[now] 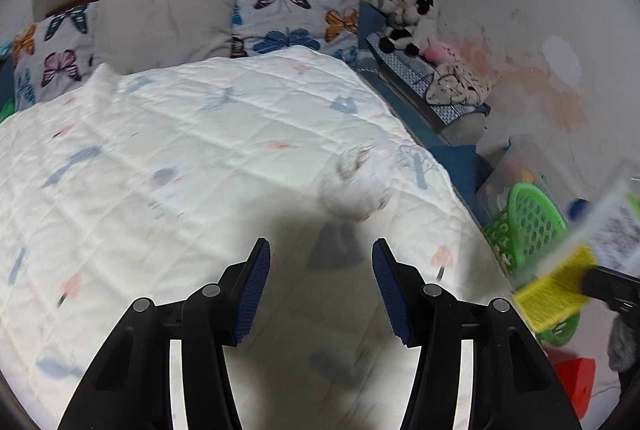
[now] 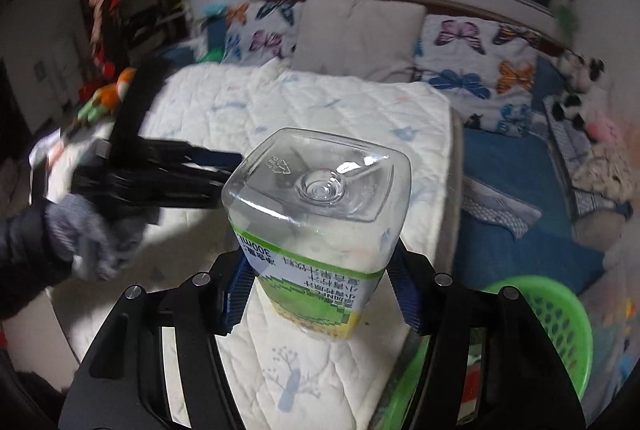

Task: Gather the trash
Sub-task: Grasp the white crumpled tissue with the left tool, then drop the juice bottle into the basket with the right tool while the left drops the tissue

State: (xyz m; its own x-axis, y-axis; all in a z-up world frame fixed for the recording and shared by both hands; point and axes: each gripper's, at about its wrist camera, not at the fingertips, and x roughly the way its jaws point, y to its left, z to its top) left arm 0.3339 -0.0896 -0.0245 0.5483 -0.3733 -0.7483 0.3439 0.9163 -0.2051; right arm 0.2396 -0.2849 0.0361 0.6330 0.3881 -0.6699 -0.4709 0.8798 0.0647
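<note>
Left view: left claw (image 1: 321, 262) spread, empty, over quilt (image 1: 180, 149); blurry crumpled paper (image 1: 360, 185) just ahead of tips, go for it next

Right view: right claw (image 2: 318, 286) pinching bottle (image 2: 320, 213); green basket (image 2: 560, 314) low right of it, swing over rim w/ grip firm, then let go

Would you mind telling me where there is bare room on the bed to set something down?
The white quilt lies bare from the pillows down to the open left gripper. A blurred white wad sits near its right edge. Along the wall it is crowded: plush toys, green basket, under the right gripper holding the bottle.
</note>
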